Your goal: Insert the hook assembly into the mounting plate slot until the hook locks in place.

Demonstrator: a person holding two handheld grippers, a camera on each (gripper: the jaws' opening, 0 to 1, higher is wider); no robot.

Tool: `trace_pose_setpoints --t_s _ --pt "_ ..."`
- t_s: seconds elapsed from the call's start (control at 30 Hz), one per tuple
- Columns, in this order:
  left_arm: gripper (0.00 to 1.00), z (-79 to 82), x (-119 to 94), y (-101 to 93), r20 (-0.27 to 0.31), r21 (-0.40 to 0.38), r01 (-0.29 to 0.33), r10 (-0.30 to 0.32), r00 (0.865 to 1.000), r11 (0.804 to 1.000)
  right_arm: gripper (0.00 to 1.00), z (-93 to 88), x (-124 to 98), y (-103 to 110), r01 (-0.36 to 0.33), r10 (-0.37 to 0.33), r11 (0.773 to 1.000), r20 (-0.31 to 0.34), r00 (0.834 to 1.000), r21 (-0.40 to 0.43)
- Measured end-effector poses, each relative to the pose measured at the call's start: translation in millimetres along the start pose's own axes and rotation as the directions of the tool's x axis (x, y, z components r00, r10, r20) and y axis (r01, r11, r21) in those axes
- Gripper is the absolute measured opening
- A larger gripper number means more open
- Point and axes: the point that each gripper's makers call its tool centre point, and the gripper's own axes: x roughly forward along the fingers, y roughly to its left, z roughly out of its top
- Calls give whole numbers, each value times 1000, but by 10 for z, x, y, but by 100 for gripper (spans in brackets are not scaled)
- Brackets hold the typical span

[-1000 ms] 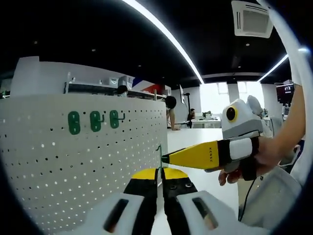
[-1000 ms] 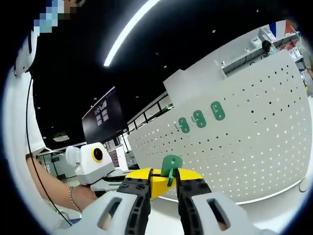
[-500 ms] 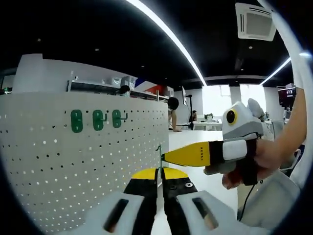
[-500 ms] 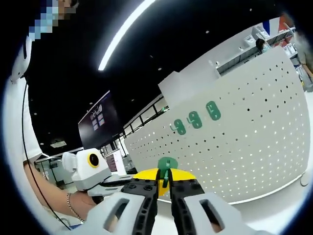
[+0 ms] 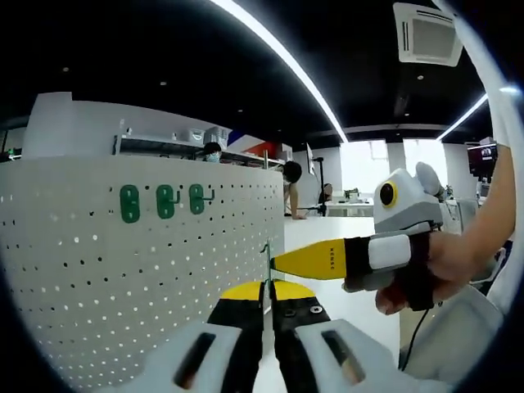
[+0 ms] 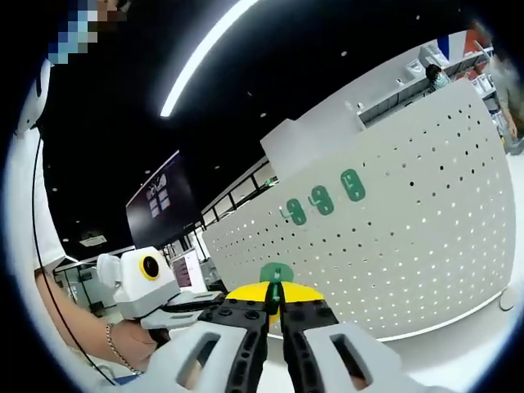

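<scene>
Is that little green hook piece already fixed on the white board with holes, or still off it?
Still off. The green hook piece sits pinched in the right gripper, short of the pegboard, where three other green hooks already hang.

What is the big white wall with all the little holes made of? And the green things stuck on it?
The white pegboard looks like thin painted sheet metal, maybe plastic: smooth, matte, with even rows of punched holes. The three green hooks on it look like moulded plastic, with solid even colour and rounded edges; thin metal-looking prongs seem to stick out from them. The look alone cannot settle either one.
</scene>
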Motion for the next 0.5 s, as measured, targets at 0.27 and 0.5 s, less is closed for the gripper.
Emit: trace_pose_setpoints --t_s 0.27,0.5 --pt "2 7 2 -1 -4 -3 -10 10 1000 1000 1 -2 4 -15 25 -25 999 3 1000 33" --pt "2 13 -8 12 2 -12 -14 14 1000 1000 0 -7 16 -2 34 -34 999 -4 999 41"
